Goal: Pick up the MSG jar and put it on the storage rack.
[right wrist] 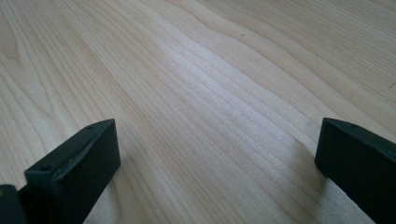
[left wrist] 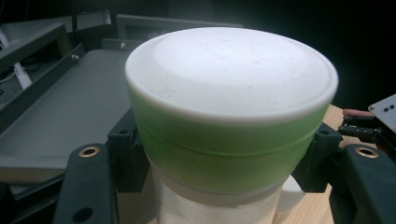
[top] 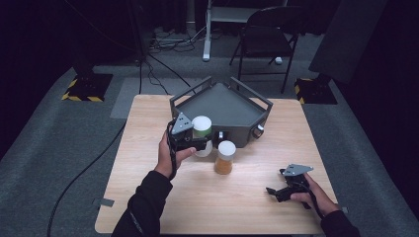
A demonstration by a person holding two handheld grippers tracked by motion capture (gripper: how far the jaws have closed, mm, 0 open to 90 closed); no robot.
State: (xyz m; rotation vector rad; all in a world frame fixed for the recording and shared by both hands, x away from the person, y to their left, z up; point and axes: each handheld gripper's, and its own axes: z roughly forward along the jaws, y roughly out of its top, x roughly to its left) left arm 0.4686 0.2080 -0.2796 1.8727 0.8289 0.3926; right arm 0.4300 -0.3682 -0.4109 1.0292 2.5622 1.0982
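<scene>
Left gripper (top: 193, 140) clamps the upright green jar (top: 202, 129) just before the grey tray (top: 225, 106); right gripper (top: 282, 190) rests wide open, empty, well apart.

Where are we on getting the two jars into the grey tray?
Done: nothing yet, the grey tray is empty. In hand: the left hand-held gripper is shut on the green-banded jar beside the tray's front wall. Left: that jar likely goes in, then the orange jar, which stands untouched on the table. The right hand-held gripper is open, low over bare wood, holding nothing.
</scene>
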